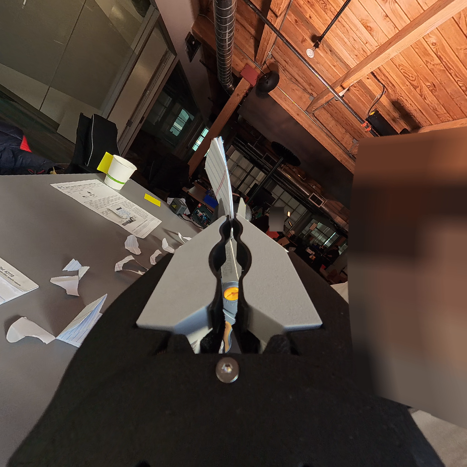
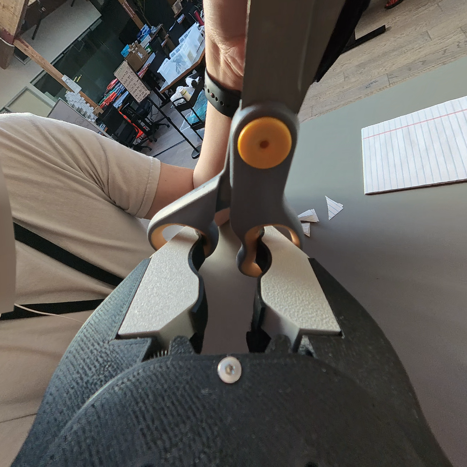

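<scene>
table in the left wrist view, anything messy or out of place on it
Yes: torn and cut scraps of lined paper lie scattered and curled across the grey table, near a printed sheet; a paper cup stands upright.

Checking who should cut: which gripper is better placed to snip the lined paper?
The right gripper, likely: its fingers sit in the handle loops of the scissors. The left gripper is shut on the lined paper, holding it up.

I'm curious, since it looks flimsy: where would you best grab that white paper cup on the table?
Probably across the cup at its side wall, coming in level from the side: it stands upright on the table, and its thin rim looks easy to crush.
</scene>
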Action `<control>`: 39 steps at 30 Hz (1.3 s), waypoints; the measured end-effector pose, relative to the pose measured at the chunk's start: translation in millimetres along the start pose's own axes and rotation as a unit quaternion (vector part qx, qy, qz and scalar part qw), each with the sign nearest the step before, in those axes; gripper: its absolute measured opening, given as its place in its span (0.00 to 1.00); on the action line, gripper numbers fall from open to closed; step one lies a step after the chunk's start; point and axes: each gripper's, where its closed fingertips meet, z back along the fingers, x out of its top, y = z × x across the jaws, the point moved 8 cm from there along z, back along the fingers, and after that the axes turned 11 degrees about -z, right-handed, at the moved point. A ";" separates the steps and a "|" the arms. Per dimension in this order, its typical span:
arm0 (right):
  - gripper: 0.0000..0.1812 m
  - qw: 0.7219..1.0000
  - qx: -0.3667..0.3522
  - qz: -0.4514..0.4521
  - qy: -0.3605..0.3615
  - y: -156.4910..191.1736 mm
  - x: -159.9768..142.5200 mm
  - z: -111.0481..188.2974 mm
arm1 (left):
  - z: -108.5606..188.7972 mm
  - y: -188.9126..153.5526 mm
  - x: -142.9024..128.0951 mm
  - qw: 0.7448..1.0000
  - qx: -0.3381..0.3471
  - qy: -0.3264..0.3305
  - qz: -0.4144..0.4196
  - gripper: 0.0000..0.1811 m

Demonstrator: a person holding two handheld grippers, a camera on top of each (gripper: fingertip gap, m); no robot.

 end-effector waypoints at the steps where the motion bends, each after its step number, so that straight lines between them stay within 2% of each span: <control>1: 0.19 1.000 0.000 0.001 -0.001 0.3 0.2 0.8 | -0.1 -0.1 0.2 1.000 -0.001 -0.001 0.000 0.00; 17: 0.19 0.998 0.004 0.030 -0.051 3.9 10.0 7.5 | 4.4 -3.0 8.7 0.999 0.016 -0.043 -0.015 0.00; 22: 0.18 0.997 0.026 0.020 -0.069 3.0 12.2 8.4 | 3.1 -4.2 10.7 0.997 0.036 -0.052 -0.034 0.00; 29: 0.18 0.997 0.027 0.013 -0.075 3.6 12.5 11.9 | 1.6 -5.2 12.0 0.997 0.038 -0.063 -0.038 0.00; 32: 0.18 0.998 0.015 0.014 -0.053 1.8 9.0 9.7 | 6.1 -5.3 16.1 0.994 0.040 -0.098 -0.036 0.00; 39: 0.18 0.997 0.020 0.028 -0.064 6.0 11.3 8.6 | 13.5 -9.1 19.2 0.993 0.042 -0.099 -0.045 0.00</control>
